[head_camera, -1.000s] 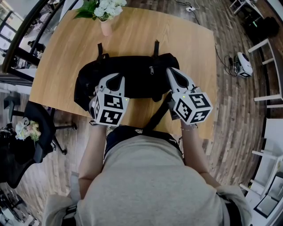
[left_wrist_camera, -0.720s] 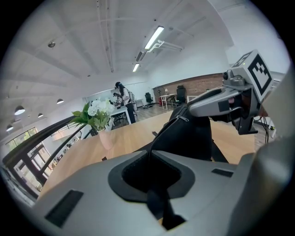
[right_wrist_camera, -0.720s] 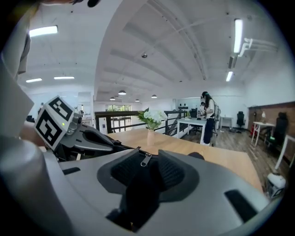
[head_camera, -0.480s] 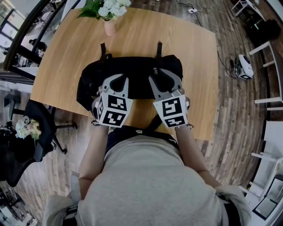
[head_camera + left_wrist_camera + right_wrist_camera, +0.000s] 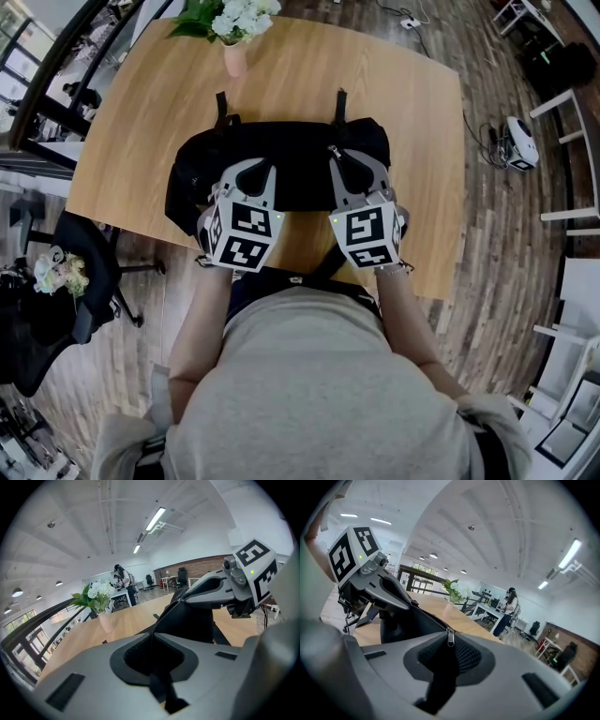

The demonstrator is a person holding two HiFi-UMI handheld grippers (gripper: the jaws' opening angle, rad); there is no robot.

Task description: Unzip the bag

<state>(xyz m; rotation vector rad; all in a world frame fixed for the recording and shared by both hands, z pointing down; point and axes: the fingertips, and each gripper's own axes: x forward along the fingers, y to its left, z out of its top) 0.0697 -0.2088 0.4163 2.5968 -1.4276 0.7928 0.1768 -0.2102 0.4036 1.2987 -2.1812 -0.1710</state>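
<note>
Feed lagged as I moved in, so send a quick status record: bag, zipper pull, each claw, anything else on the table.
bag: black, lying on the wooden table, zip looks closed
left claw: shut on a fold of the bag
right claw: jaws have just been closing, now pinching the zipper pull
zipper pull: upright between the right claw's tips
other: vase of flowers at the table's far edge
</note>
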